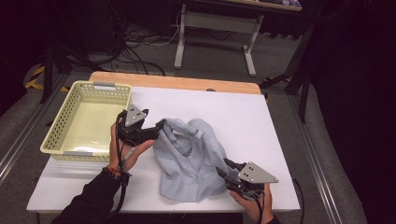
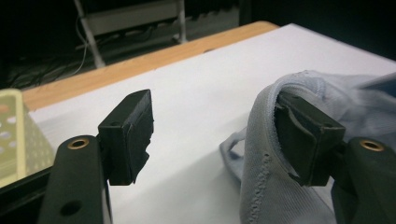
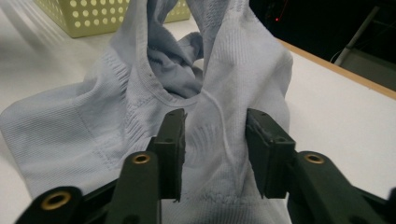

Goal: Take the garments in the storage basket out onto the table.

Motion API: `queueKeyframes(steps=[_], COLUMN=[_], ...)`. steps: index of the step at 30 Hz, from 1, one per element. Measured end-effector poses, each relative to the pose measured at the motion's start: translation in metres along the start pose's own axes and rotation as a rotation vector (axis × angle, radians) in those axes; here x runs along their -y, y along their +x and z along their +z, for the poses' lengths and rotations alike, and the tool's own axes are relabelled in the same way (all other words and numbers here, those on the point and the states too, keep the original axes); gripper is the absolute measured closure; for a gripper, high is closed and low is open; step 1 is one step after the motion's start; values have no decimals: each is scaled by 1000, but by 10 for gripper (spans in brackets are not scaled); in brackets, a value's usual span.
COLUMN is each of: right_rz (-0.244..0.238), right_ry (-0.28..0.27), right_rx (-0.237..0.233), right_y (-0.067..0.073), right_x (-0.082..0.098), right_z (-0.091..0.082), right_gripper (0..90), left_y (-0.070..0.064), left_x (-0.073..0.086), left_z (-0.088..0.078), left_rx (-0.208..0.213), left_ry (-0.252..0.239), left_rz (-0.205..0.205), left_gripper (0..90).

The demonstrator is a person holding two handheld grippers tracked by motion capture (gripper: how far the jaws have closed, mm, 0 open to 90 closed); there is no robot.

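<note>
Garment point(image 1: 191, 163): pale blue knit, lay crumpled on the white tabletop point(image 1: 252, 116), just right of the yellow perforated basket point(image 1: 65, 123) and apart from it. Its upper part was bunched and lifted; the lower part spread flat toward the near edge of the tabletop.

Left tool point(image 1: 159, 125): at the garment's upper left corner, between basket and cloth. Jaws stood wide apart. In the left gripper view a seamed edge of the garment point(image 2: 261, 154) was draped over the one jaw; the other jaw was bare, with open tabletop between them. No pinch.

Right tool point(image 1: 223, 167): at the garment's lower right edge, on the side away from the basket. In the right gripper view a fold of the garment point(image 3: 215, 135) sat between the jaws, both pads against cloth; gripping the garment.

Basket stood at the tabletop's left side.
</note>
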State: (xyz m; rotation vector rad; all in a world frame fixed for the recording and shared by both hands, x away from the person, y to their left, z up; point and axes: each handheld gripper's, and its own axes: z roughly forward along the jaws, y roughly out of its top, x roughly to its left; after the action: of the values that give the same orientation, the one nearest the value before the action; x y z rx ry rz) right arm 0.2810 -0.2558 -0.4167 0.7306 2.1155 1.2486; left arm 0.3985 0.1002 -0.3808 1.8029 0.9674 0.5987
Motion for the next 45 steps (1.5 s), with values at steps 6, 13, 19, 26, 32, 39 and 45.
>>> queueKeyframes(steps=[6,13,19,26,32,39,45], right_rz=[-15,-13,-31,-34,-27,-55,10], right_ry=[12,13,16,0,-7,-17,-96], right_rx=[7,7,-6,-11,-7,-29,66], right_y=[0,-1,5,10,11,16,-8], right_x=[1,2,0,-6,-8,-12,-16], right_z=[1,1,4,6,5,4,-20], right_gripper=[752,839,844,849,855,858,757], left_y=[-8,-31,-51,-37,-27,-62,-107], left_x=[7,14,5,-12,-13,8,45], left_z=[17,27,4,-28,-35,-48,-38], left_rx=[18,109,168,132,175,308,419], left_ry=[99,153,-10,-142,-148,-107,48], left_rz=[109,257,318,228,207,339,494], left_gripper=[285,213,223,231,214,293,403])
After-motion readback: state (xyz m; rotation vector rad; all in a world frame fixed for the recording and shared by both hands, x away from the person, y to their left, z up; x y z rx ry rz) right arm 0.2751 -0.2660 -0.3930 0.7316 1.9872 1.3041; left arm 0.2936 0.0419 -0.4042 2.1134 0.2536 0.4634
